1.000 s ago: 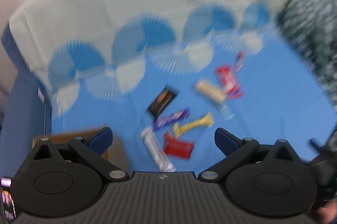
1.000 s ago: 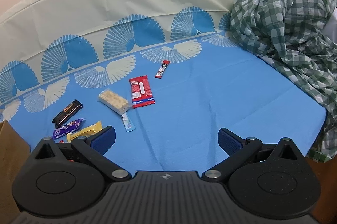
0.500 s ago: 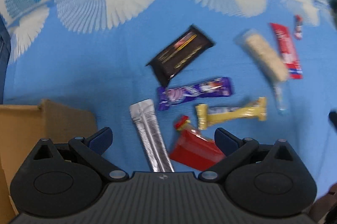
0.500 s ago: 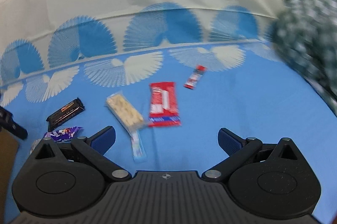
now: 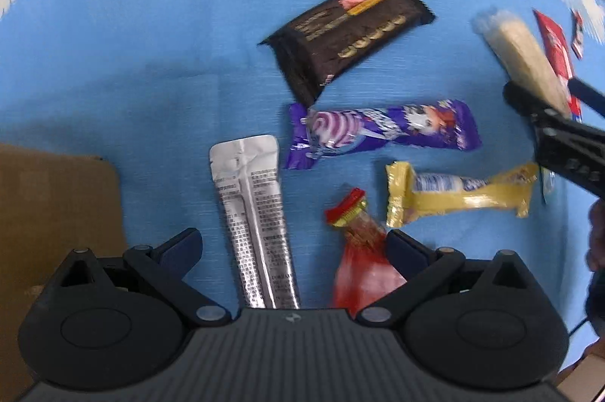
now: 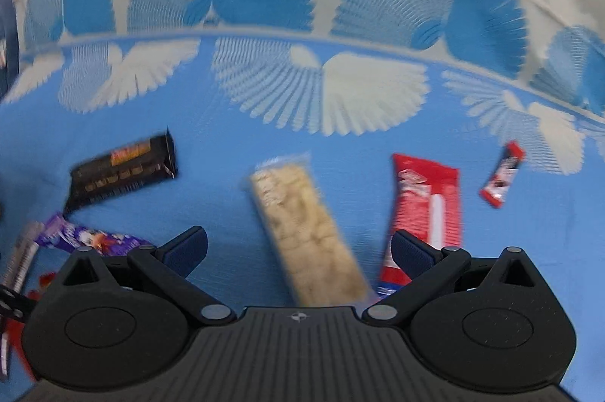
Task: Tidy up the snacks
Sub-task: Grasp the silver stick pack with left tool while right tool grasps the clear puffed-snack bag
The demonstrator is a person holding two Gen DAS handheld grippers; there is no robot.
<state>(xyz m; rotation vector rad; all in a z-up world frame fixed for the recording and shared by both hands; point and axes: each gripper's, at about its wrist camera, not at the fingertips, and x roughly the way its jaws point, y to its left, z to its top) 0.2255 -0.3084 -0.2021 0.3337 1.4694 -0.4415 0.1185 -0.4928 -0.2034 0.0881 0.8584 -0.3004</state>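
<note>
Both grippers hang over a blue cloth (image 5: 151, 81) with their jaws spread wide, holding nothing. The left gripper (image 5: 293, 247) has dropped much closer in the last second: a silver sachet (image 5: 253, 213) now lies between its fingers, and a red packet (image 5: 363, 266) touches the inner side of its right finger. Just beyond lie a purple bar (image 5: 382, 133), a yellow bar (image 5: 457, 194) and a dark brown bar (image 5: 348, 31). A cardboard box (image 5: 56, 213) sits at its left — likely where the snacks go.

The right gripper (image 6: 298, 247) has also come in low, straddling a pale rice bar (image 6: 306, 232), with a red wrapper (image 6: 427, 209) beside its right finger and a small red packet (image 6: 503, 175) farther off. Both seem about to pick up a first snack; nothing is sorted yet.

The sachet carries fine print, too small to read — no brand is legible.
</note>
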